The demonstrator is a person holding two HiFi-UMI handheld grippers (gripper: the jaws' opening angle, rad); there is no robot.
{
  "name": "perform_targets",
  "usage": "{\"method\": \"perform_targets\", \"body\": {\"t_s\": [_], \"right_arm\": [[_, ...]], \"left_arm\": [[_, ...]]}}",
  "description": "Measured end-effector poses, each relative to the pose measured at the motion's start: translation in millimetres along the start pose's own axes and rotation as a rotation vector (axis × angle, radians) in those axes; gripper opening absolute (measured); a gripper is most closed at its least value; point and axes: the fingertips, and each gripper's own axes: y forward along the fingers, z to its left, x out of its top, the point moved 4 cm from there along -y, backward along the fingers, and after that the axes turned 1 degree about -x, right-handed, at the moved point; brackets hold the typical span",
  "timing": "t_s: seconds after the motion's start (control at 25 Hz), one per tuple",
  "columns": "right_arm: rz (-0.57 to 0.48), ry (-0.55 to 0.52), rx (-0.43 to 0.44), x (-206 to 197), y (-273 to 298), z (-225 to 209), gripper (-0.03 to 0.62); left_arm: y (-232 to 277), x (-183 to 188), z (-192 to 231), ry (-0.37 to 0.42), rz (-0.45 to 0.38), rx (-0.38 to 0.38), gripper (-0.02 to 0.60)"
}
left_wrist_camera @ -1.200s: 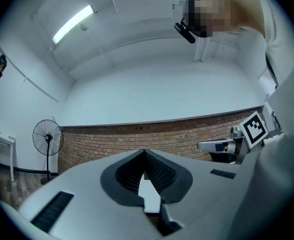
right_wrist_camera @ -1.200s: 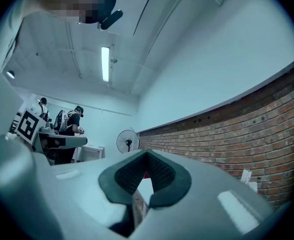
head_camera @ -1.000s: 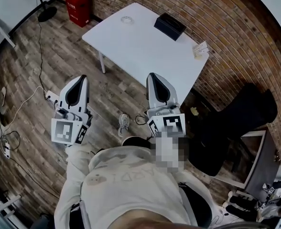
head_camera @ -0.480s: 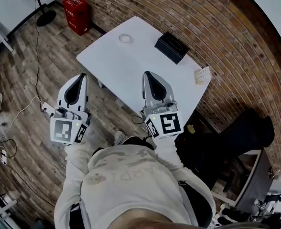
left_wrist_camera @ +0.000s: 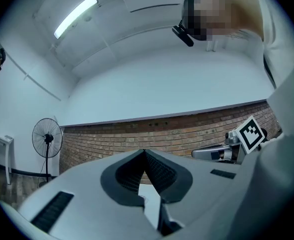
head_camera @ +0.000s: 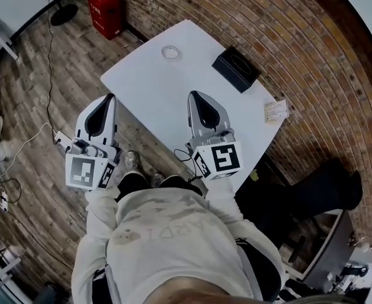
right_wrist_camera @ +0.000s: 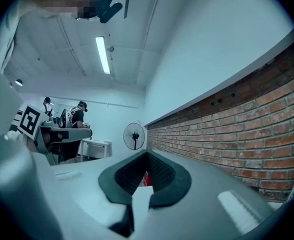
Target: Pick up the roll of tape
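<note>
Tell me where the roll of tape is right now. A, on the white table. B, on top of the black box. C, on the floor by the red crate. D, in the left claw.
A: the roll of tape lies flat on the white table, apart from the black box; the left claw and right claw are shut with nothing in them.

Walls: we see a brick wall [head_camera: 312,43], red-brown with pale joints, and above it a plain white wall [left_wrist_camera: 162,89].
Floor: we look down on grey-brown wood planks [head_camera: 34,94], with thin cables [head_camera: 21,147] trailing along the left side.
Table: we find a white table [head_camera: 154,87] standing close to the brick wall.
Fan: we make out a standing fan [left_wrist_camera: 47,134] near the brick wall.
Red box: we see a red box [head_camera: 105,6] on the floor at the foot of the brick wall, beyond the table.
Light: we see a long ceiling tube [left_wrist_camera: 76,15], lit.
</note>
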Motion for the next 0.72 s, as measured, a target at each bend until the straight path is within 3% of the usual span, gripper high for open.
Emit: {"method": "perform_targets", "body": {"t_s": [0.4, 0.72], "right_arm": [[0.090, 0.021, -0.070, -27, 86, -30, 0.011], [0.233, 0.074, -0.186, -69, 167, -67, 0.011]], "left_arm": [[79, -10, 59, 0.007, -0.003, -0.088, 0.006], [144, -26, 116, -0.005, 0.012, -0.175, 0.005]]}}
